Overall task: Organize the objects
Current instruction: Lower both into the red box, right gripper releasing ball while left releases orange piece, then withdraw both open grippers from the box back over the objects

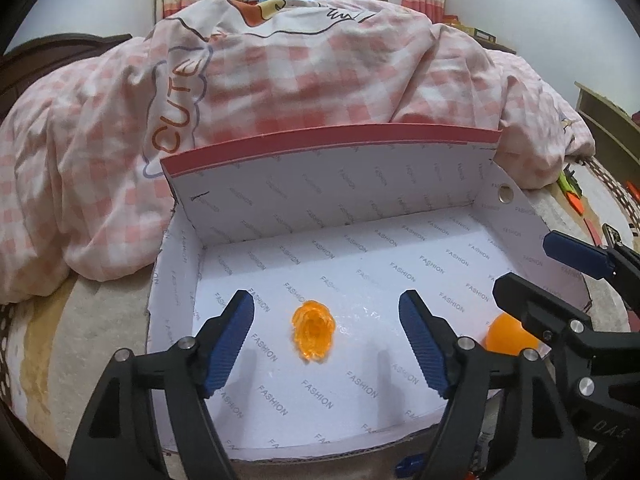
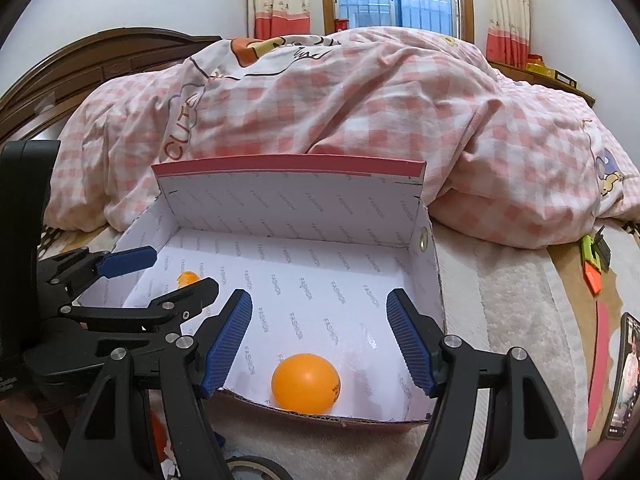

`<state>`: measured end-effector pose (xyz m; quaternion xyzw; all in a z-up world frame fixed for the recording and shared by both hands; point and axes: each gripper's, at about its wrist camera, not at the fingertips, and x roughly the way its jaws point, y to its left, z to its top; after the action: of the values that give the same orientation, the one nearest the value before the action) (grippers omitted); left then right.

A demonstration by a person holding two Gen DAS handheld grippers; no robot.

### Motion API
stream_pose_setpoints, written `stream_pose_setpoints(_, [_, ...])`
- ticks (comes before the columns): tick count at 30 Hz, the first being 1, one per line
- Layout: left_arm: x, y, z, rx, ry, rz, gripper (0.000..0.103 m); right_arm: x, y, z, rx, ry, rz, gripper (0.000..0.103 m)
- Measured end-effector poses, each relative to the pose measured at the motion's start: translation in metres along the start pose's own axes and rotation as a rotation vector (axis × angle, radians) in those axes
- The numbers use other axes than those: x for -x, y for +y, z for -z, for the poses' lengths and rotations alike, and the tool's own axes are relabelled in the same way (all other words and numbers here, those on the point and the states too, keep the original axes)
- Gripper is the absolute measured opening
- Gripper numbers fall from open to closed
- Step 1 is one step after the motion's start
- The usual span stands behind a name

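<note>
A white cardboard box (image 1: 332, 184) printed "FASHION" lies open on the bed; it also shows in the right wrist view (image 2: 288, 196). A clear orange faceted toy (image 1: 313, 331) lies on the box floor, between the open fingers of my left gripper (image 1: 326, 344), which hovers empty over the box's near edge. An orange ball (image 2: 305, 383) rests at the box's near edge, between the open fingers of my right gripper (image 2: 319, 340), also empty. The ball (image 1: 508, 334) shows partly hidden behind the right gripper in the left wrist view. The toy (image 2: 187, 279) peeks out behind the left gripper's finger.
A pink checked duvet (image 1: 300, 72) is heaped right behind the box. A phone (image 2: 624, 376) and green and orange items (image 2: 592, 260) lie on the bed to the right. A roll of tape (image 2: 252, 468) sits at the bottom edge. A dark wooden headboard (image 2: 100, 60) stands at the left.
</note>
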<state>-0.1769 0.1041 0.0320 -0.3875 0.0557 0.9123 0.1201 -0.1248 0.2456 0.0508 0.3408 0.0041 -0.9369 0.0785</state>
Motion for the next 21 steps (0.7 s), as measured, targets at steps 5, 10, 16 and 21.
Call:
stream_pose_setpoints(5, [0.008, 0.001, 0.003, 0.007, 0.001, 0.002, 0.076, 0.006, 0.001, 0.002, -0.001, -0.002, -0.008, 0.072])
stream_pose_setpoints(10, [0.020, 0.002, 0.006, 0.011, -0.002, 0.006, 0.076, 0.018, 0.004, 0.006, -0.025, -0.011, -0.021, 0.072])
stream_pose_setpoints(16, [0.040, 0.001, 0.017, 0.018, -0.010, 0.018, 0.076, 0.035, 0.006, 0.015, -0.073, -0.026, -0.035, 0.072])
stream_pose_setpoints(21, [0.059, 0.000, 0.030, 0.009, -0.014, 0.016, 0.076, 0.053, 0.017, 0.025, 0.010, -0.075, 0.079, 0.072])
